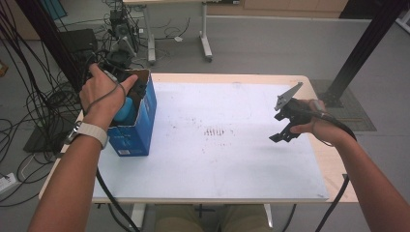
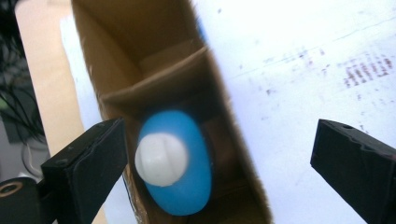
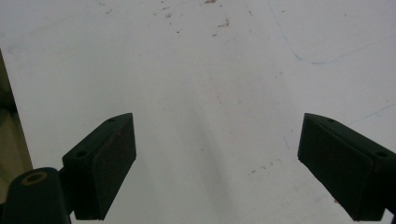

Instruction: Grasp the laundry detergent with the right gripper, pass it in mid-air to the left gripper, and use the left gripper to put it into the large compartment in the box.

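Nearest my high camera: two bare forearms entering from six o'clock, a pale watch strap [image 1: 89,133] on the left wrist.

Left tool [image 2: 219,158]: in its own view the black, matte, blocky jaws stand spread wide, nothing pinched. Between them, lower down, I see a blue bottle [image 2: 180,163], smooth plastic, oval from above, with a round white cap. It stands upright inside the cardboard box [image 2: 116,56], in the compartment nearer the lens; a brown divider crosses the box beyond it. No earlier picture to compare. From the high view I get only a sliver of that blue under the left hand [image 1: 101,94], at nine o'clock on the table [image 1: 333,164]; the box reads there as blue printed outside, raw brown inside.

Right tool [image 1: 286,126]: at three o'clock on the table, held above the white sheet [image 1: 217,159]. Its own view shows jaws spread, nothing between, over white, lightly scuffed sheet with faint reddish specks. High view adds the grey three-cornered plate on top and a trailing cable.

Table edge is pale wood, corners rounded.
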Demonstrator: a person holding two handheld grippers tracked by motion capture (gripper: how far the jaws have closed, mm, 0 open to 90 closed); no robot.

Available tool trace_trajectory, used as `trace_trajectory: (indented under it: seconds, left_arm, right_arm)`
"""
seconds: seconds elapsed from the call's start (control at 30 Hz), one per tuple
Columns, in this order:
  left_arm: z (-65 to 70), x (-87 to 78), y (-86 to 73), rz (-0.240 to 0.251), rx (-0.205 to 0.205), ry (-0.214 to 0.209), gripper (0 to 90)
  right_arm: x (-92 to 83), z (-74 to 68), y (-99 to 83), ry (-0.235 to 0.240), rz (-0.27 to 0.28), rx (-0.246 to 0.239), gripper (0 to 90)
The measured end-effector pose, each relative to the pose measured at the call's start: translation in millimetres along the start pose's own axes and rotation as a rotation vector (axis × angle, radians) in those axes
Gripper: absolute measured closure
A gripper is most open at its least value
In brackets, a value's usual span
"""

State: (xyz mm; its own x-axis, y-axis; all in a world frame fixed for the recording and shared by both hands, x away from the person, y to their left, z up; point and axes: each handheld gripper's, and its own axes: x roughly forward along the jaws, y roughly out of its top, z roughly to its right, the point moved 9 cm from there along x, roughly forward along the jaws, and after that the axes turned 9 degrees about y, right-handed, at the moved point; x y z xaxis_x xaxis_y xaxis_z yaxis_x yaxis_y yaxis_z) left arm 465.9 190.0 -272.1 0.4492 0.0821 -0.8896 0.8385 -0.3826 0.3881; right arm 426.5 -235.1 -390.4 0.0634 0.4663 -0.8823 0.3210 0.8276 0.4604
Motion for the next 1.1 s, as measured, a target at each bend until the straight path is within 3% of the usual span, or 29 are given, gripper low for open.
trace_trajectory:
  seconds: [0.13,0.37,0.5,0.8,1.1]
  left_arm:
    - [12.9,-13.4,10.7,0.050,0.052,-0.030,4.7]
    - [43.6,-26.9,23.4,0.073,0.216,-0.086,4.7]
    - [61.0,-31.8,28.2,0.087,0.290,-0.113,5.1]
    - [96.9,-32.9,29.8,0.111,0.431,-0.176,5.2]
    - [122.2,-30.1,25.5,0.124,0.548,-0.220,5.8]
  right_arm:
    - [-2.6,1.3,0.4,-0.005,0.001,0.000,11.2]
    - [-4.9,3.1,-0.1,-0.006,0.005,0.003,11.2]
    - [-6.5,3.5,-0.4,-0.006,0.005,0.004,11.1]
    - [-8.3,4.8,0.0,-0.009,0.010,0.005,11.2]
    - [-8.8,4.7,0.0,-0.012,0.008,0.006,11.1]
